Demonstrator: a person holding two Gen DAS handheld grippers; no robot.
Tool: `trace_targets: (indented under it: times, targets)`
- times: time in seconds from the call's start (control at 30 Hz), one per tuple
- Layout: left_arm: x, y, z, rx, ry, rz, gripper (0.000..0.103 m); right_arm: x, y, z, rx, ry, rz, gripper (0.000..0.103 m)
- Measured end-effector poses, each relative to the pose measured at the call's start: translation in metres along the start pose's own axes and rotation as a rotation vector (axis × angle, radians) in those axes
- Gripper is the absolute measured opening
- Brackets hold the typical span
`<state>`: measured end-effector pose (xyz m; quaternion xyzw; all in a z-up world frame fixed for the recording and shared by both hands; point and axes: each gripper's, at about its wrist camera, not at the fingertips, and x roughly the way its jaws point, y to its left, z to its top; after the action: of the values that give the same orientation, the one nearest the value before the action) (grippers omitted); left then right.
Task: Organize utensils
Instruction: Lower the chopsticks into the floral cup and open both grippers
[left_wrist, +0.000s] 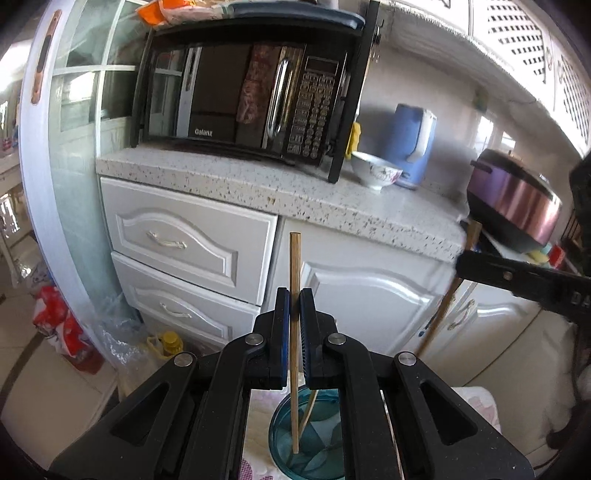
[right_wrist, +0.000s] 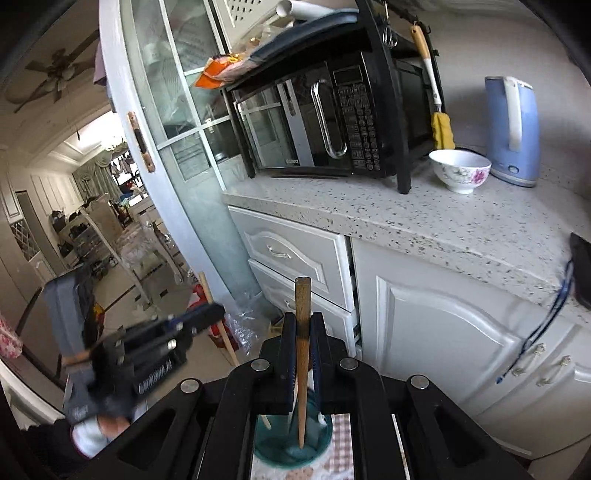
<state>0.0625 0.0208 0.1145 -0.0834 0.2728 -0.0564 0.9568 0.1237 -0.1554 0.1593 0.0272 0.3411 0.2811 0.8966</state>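
Note:
My left gripper (left_wrist: 294, 295) is shut on a pale bamboo chopstick (left_wrist: 294, 258). The stick stands upright, and its lower end reaches into a teal glass cup (left_wrist: 284, 443) below the jaws. Another thin utensil leans inside the cup. My right gripper (right_wrist: 303, 319) is shut on a darker wooden chopstick (right_wrist: 303, 295), whose pointed tip hangs down into the same teal cup (right_wrist: 273, 448). In the left wrist view, the right gripper (left_wrist: 465, 264) enters from the right with its stick (left_wrist: 441, 314). The right wrist view shows the left gripper (right_wrist: 216, 312) blurred at the left.
The cup stands on a patterned cloth (right_wrist: 341, 435). Behind is a speckled counter (right_wrist: 424, 221) with a black microwave (right_wrist: 325, 122), a flowered bowl (right_wrist: 460, 170), a blue kettle (right_wrist: 511, 129) and a purple pot (left_wrist: 517, 203). White drawers (left_wrist: 184, 243) and a glass door (left_wrist: 74, 147) are at the left.

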Motion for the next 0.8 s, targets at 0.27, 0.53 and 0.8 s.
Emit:
trace_targets:
  times: [0.27, 0.53, 0.8]
  targets:
    - [0.024, 0.0, -0.027, -0.002, 0.07, 0.008, 0.004, 0.062, -0.013, -0.038, 0.07, 0.072, -0.003, 0.007]
    - [0.038, 0.0, -0.05, -0.015, 0.151, 0.031, 0.004, 0.081, -0.029, -0.063, 0.128, 0.15, 0.031, 0.007]
    - [0.031, 0.002, -0.057, -0.041, 0.168, 0.028, 0.027, 0.056, -0.036, -0.071, 0.161, 0.136, 0.03, 0.037]
